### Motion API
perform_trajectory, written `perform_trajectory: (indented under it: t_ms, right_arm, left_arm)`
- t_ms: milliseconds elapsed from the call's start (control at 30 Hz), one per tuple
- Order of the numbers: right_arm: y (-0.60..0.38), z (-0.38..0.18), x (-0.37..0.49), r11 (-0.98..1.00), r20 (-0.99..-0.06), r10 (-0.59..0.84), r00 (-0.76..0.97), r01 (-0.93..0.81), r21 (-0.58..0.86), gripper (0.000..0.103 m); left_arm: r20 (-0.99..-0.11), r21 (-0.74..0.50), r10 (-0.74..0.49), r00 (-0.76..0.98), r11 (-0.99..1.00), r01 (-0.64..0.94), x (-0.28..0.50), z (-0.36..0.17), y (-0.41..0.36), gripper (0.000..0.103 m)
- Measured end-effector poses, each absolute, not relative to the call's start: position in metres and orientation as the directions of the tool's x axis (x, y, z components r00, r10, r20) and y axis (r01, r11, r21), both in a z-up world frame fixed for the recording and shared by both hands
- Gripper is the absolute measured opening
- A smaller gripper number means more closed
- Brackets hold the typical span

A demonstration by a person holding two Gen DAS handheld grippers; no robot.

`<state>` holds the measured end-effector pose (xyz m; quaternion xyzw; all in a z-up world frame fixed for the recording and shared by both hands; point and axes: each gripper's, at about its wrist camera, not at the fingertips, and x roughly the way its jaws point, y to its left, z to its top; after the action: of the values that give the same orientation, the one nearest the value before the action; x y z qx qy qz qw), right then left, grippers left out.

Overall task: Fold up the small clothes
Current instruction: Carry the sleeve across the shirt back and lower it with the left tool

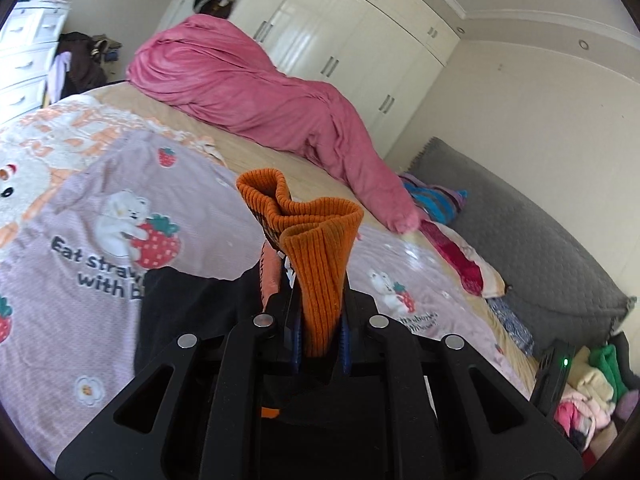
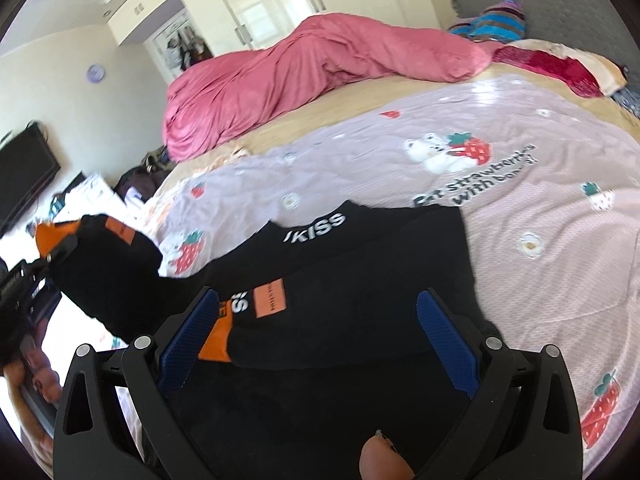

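Observation:
A small black garment [image 2: 360,272] with orange trim and white lettering lies on the lilac strawberry-print sheet [image 2: 540,208]. My left gripper [image 1: 319,312] is shut on its orange ribbed cuff [image 1: 316,248], which bunches up between the blue pads; the black cloth [image 1: 192,312] hangs below it. In the right wrist view the left gripper [image 2: 52,256] holds that sleeve lifted at the far left. My right gripper [image 2: 316,320] is open, its blue pads [image 2: 448,340] either side of the garment's near edge, just over it.
A pink duvet [image 1: 260,92] is heaped across the far side of the bed. A grey headboard [image 1: 520,240] and striped pillows [image 1: 436,200] lie to the right. A pile of clothes [image 1: 592,396] sits at the right edge. Wardrobes [image 1: 360,32] stand behind.

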<state>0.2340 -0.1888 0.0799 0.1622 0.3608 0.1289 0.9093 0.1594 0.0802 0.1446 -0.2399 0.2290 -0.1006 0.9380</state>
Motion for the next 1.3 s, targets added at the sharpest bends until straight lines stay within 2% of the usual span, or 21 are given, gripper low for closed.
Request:
perform_trajectory:
  t_ms: [367, 1033, 1133, 1200, 1300]
  right_arm:
    - [-0.227, 0.078, 0.238, 0.884, -0.600, 0.347, 0.721, -0.037, 0.467, 0.099]
    - [-0.233, 0.058, 0.246, 0.848, -0.628, 0.393, 0.671, -0.002, 0.530, 0.099]
    - [-0.233, 0.057, 0.246, 0.853, -0.633, 0.389, 0.669, -0.001, 0.522, 0.099]
    - [-0.233, 0.055, 0.246, 0.856, -0.641, 0.384, 0.664, 0.004, 0.517, 0.099]
    - [-0.231, 0.050, 0.248, 0.858, -0.653, 0.385, 0.652, 0.008, 0.514, 0.099]
  left_arm:
    - [-0.435, -0.488, -0.398, 0.808, 0.858, 0.159, 0.172, 0.114, 0.045, 0.007]
    - [-0.555, -0.482, -0.472, 0.685, 0.853, 0.198, 0.188, 0.064, 0.004, 0.007]
    - [-0.563, -0.487, -0.488, 0.667, 0.848, 0.210, 0.189, 0.061, 0.000, 0.013]
    - [-0.576, -0.479, -0.498, 0.648, 0.848, 0.225, 0.191, 0.060, -0.003, 0.035]
    - [-0.591, -0.464, -0.488, 0.642, 0.857, 0.225, 0.191, 0.059, -0.003, 0.043]
